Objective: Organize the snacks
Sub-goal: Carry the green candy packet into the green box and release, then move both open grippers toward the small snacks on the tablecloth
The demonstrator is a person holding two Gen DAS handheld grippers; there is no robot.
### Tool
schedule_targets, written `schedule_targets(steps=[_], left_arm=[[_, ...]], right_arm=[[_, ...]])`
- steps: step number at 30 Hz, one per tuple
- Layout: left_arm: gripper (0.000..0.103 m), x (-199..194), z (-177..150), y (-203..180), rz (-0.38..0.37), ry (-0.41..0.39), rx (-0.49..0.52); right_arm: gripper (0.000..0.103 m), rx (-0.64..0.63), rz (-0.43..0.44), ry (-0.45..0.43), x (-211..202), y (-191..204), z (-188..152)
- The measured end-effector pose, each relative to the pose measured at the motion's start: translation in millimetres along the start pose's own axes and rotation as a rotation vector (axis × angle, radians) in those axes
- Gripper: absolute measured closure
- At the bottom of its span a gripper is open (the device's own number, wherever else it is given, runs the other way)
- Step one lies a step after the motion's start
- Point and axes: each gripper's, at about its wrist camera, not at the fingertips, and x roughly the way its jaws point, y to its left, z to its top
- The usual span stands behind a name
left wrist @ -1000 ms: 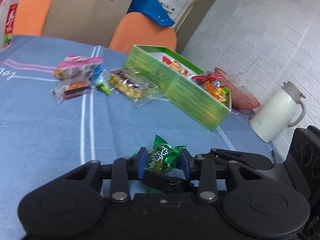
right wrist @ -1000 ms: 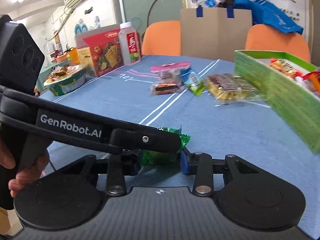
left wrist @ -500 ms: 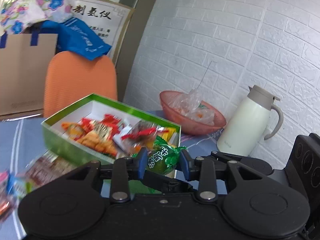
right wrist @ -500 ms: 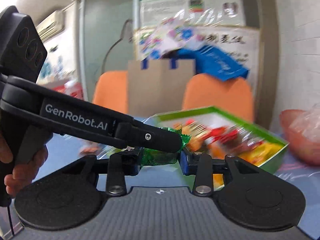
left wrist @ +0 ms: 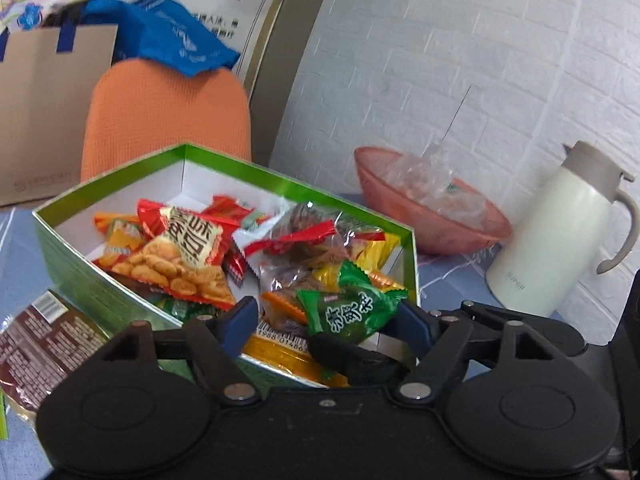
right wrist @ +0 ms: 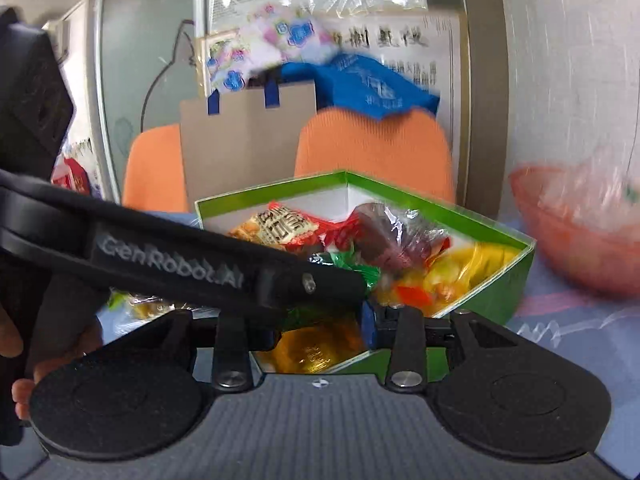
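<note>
A green box with a white inside holds several snack packets; it also shows in the right wrist view. My left gripper is open over the box's near corner. The green wrapped candy lies against its right finger, clear of the left one. My right gripper is shut on the same green candy, which sits mostly hidden behind the left gripper's black arm crossing that view.
A brown snack packet lies on the blue tablecloth left of the box. A pink bowl with clear wrappers and a white thermos jug stand right of the box by the brick wall. Orange chairs stand behind.
Both grippers moved from above the open table to over the green box. The left gripper's jaws have opened off the green candy.
</note>
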Motion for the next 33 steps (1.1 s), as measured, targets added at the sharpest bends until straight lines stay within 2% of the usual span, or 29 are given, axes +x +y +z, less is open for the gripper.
schedule_targets(steps=[1,2,5,7,10,13,16,19,21,26,30,32,33], left_arm=[[0.000,-7.8,-0.1,1.0,0.000,-0.009,-0.009],[0.000,-16.8,0.7,1.1,0.002,-0.019,-0.021],[0.000,-54.0,-3.5,1.7,0.010,-0.081,-0.053],[0.000,-81.2,-12.1,4.8,0.001,-0.118,-0.076],[0.000,-115.9,-32.6,15.9,0.022,-0.149,-0.131],[0.000,-142.5,-56.2,35.8,0.078,-0.149,-0.206],[0.000,-161.6,-78.1,60.1,0.163,-0.126,-0.260],[0.000,-175.9,-88.4,86.3,0.255,-0.106,-0.304],[0.000,-185.6,-88.6,101.7,0.283,-0.128,-0.330],[0.000,-188.0,-66.3,139.8,0.362,-0.167,-0.316],[0.000,-164.5,-51.0,167.5,0.373,-0.149,-0.280],[0.000,-151.6,-50.5,176.8,0.373,-0.113,-0.264],[0.031,-146.0,-51.2,179.9,0.374,-0.088,-0.259]], right_arm=[[0.029,-0.009,-0.006,-0.009,-3.8,1.3,0.9],[0.000,-0.017,-0.010,-0.016,-8.6,1.2,2.2],[0.000,-0.050,-0.048,-0.080,-31.4,8.3,3.9],[0.000,-0.067,-0.064,-0.088,-43.7,15.1,4.6],[0.000,-0.048,-0.045,-0.102,-60.5,24.6,0.4],[0.000,-0.043,-0.010,-0.096,-70.0,37.5,-4.8],[0.000,-0.040,0.065,-0.060,-71.7,53.5,-9.1],[0.000,-0.042,0.147,-0.015,-64.9,71.3,-9.7],[0.000,-0.054,0.168,0.003,-61.4,84.3,-10.6],[0.000,-0.095,0.219,0.023,-60.1,113.7,-10.4],[0.000,-0.118,0.237,0.039,-60.2,127.6,-10.9],[0.000,-0.119,0.240,0.053,-59.7,130.5,-11.6],[0.000,-0.118,0.241,0.060,-59.2,131.0,-12.2]])
